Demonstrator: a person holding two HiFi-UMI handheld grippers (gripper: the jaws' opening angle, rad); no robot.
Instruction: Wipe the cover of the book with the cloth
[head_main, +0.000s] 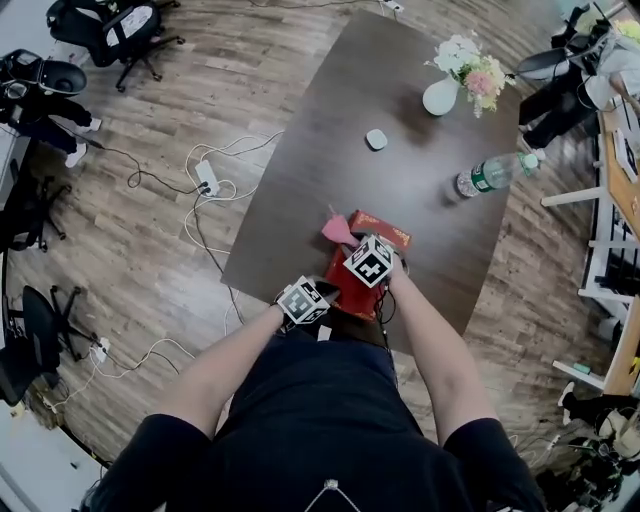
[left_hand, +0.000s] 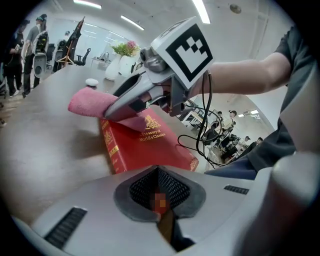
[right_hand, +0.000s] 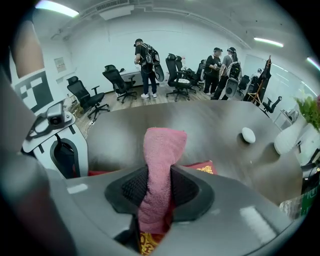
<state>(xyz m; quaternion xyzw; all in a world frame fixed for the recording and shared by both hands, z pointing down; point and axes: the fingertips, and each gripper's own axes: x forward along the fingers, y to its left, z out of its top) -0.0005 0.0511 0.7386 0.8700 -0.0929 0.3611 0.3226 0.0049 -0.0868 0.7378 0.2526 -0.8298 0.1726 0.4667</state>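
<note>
A red book with gold print lies near the front edge of the dark table; the left gripper view shows its cover and spine. My right gripper is shut on a pink cloth, which sticks out past the jaws. The cloth hangs low over the book's far end, and I cannot tell if it touches the cover. In that view the right gripper points left across the book. My left gripper sits at the book's near edge, jaws together with nothing seen between them.
Another red book-like thing lies just beyond the book. Farther back stand a white vase of flowers, a small white puck and a water bottle on its side. Cables and a power strip lie on the floor at left.
</note>
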